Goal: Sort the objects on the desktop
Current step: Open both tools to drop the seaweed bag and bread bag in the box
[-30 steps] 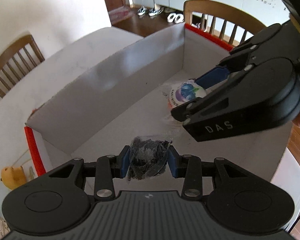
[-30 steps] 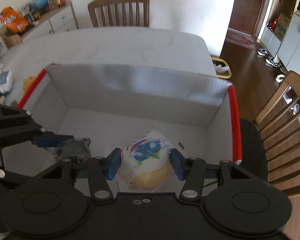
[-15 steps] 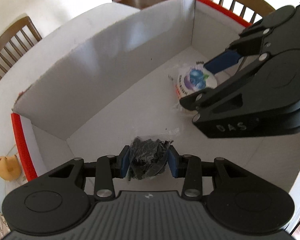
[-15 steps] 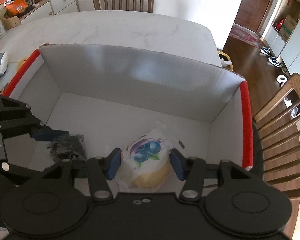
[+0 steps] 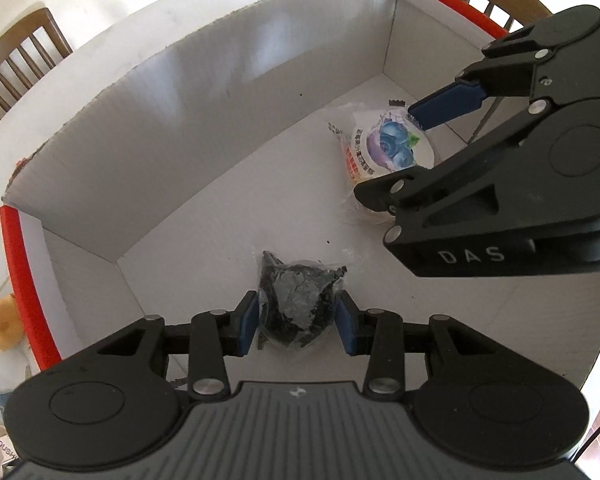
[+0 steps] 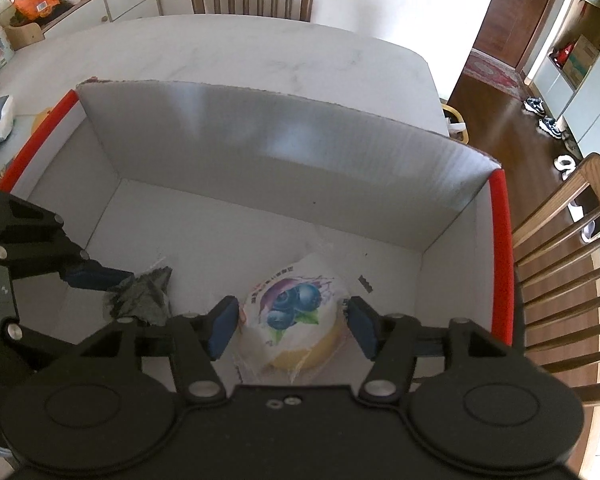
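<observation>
Both tongs are down in the box (image 6: 260,152). Right tongs (image 6: 292,320) opening, pads clear of the bun (image 6: 296,312); left tongs (image 5: 296,322) opening around the dark packet (image 5: 296,304), letting go.

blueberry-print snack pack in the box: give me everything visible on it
The clear-wrapped round yellow cake with a blueberry-print label lies on the white box floor, near the red-edged right wall, label up with purple-blue berries, green leaves and red text. Its crinkled film ends stick out. It sits between the right tool's blue pads, whose jaws are opening; contact looks slight at most.
</observation>
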A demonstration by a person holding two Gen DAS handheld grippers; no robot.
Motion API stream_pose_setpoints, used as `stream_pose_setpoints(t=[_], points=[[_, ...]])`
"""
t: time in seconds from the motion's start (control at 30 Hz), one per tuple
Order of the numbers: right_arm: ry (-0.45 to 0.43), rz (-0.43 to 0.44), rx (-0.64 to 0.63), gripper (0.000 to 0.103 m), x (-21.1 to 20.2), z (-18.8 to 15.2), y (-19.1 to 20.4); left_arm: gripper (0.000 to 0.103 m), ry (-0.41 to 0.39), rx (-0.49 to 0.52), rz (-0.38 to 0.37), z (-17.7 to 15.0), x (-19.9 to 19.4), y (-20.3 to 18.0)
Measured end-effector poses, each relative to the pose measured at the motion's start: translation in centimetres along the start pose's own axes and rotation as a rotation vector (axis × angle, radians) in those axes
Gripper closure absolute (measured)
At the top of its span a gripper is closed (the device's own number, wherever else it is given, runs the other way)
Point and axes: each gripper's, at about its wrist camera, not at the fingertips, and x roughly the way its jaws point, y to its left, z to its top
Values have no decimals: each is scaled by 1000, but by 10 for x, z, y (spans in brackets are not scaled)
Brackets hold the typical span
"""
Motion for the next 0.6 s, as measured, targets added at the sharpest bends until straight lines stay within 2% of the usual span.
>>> stream_pose_setpoints(t=[0.17, 0.23, 0.4, 0.6], points=[[-1, 0, 12, 38, 0, -2, 1, 39, -14, -18, 6, -1, -6, 4], [-2, 2, 17, 38, -2, -2, 0, 32, -20, -23, 5, -2, -10, 4], [-29, -5, 28, 31, -9, -3, 0, 30, -54, -38, 0, -7, -23, 5], [-74, -3, 19, 29, -25, -3, -1, 30, -94, -61, 5, -5, -43, 9]])
